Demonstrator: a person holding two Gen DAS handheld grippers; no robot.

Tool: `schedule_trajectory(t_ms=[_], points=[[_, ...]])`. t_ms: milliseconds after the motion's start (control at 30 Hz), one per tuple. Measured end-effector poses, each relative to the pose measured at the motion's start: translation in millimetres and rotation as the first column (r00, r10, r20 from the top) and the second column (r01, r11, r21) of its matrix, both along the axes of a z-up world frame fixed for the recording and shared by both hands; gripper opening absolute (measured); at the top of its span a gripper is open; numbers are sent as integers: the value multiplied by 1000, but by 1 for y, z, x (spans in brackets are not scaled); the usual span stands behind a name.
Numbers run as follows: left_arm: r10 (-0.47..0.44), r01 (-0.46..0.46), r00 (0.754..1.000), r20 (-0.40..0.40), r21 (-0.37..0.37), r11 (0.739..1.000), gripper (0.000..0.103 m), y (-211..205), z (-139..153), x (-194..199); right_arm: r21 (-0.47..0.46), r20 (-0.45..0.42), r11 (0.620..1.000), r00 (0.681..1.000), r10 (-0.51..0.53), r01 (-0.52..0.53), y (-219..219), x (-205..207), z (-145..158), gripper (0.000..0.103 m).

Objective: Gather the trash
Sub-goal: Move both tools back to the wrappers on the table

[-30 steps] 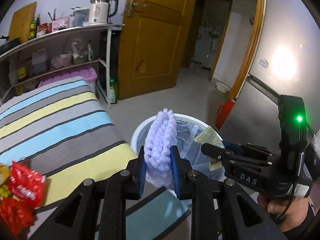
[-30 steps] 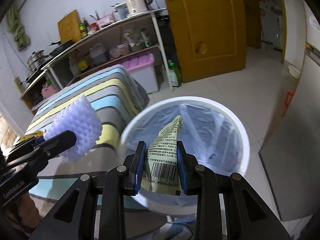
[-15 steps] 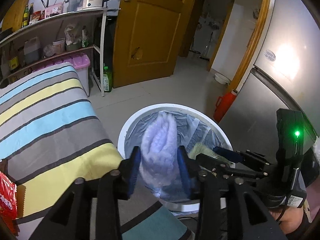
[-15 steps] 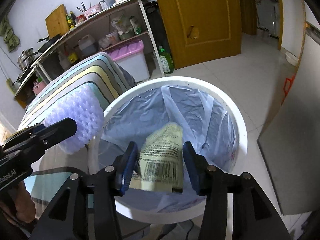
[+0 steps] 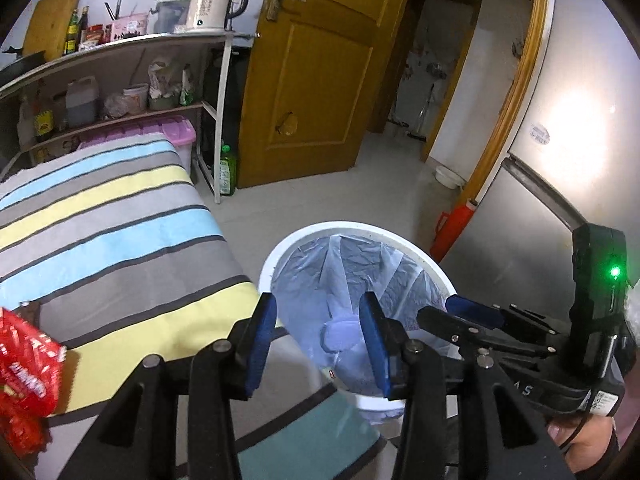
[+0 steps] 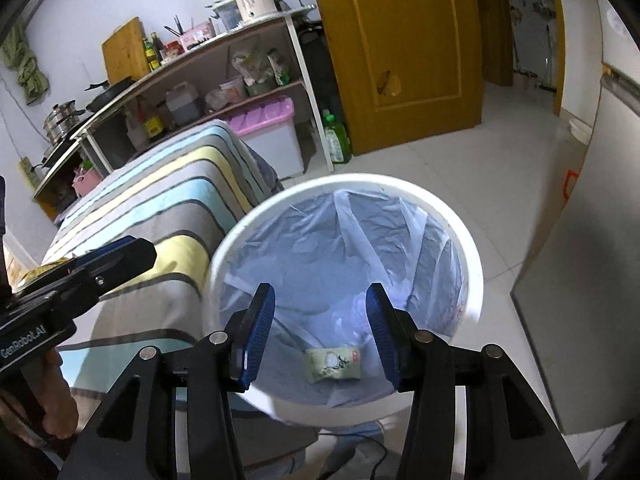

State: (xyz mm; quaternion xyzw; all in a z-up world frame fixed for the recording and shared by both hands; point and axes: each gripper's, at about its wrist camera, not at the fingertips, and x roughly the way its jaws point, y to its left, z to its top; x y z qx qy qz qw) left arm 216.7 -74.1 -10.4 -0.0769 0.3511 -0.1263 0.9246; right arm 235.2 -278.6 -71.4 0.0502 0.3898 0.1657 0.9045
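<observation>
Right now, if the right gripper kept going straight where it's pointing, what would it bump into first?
Probably the green wrapper lying at the bottom of the white bin. The right gripper is open and empty, aimed down into the bin's plastic liner. Depth is hard to judge, so it might touch the liner first.

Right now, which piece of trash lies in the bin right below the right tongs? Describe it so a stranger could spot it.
Find the round white bin with the pale plastic liner, beside the striped table. At the bottom of it lies a small wrapper. It is pale green with a red mark at one end, the only printed item against the plain liner.
</observation>
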Motion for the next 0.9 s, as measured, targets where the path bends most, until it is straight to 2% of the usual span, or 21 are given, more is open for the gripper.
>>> schedule_trajectory(t_ms=[433, 633, 900], points=[[104, -105, 988, 113, 6, 994, 45, 48, 30, -74, 59, 125, 997, 991, 44, -51, 16, -53, 52, 49], [141, -146, 978, 156, 22, 989, 45, 67, 37, -110, 64, 155, 990, 981, 113, -124, 41, -77, 59, 49], [222, -228, 961, 164, 20, 973, 45, 99, 33, -148, 40, 155, 965, 956, 250, -259, 88, -102, 54, 49]])
